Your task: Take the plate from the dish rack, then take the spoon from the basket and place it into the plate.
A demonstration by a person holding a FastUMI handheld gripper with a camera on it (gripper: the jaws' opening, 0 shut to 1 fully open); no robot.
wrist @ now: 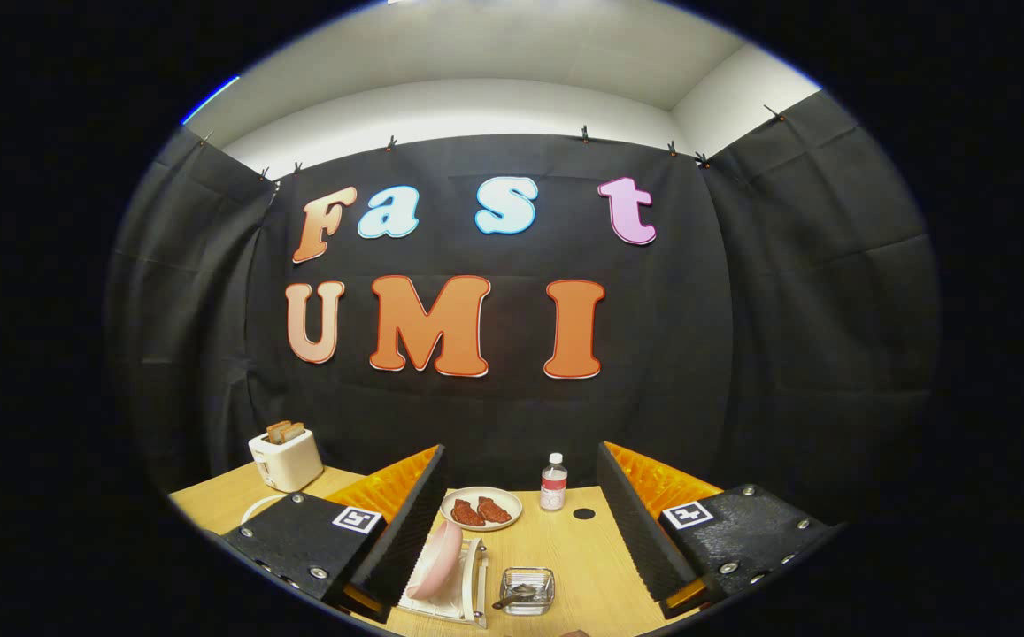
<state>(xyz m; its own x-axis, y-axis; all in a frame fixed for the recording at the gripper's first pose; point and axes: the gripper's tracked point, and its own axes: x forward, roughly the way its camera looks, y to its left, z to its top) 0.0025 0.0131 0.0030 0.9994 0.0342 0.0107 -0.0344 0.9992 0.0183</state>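
A pink plate point(437, 559) stands on edge in a white dish rack point(458, 588), just inside my left finger. Right of the rack sits a small clear basket point(527, 590) with a dark spoon point(516, 594) lying in it. My gripper point(520, 504) is open, held above the wooden table point(578, 553), its fingers wide apart with nothing between them. Rack and basket lie low between the fingers, near their bases.
Beyond the rack lies a beige plate with two reddish pieces of food point(481, 510). A small water bottle point(553, 483) stands right of it, with a dark round spot point(583, 513) beside it. A white toaster holding toast point(285, 458) is at the back left.
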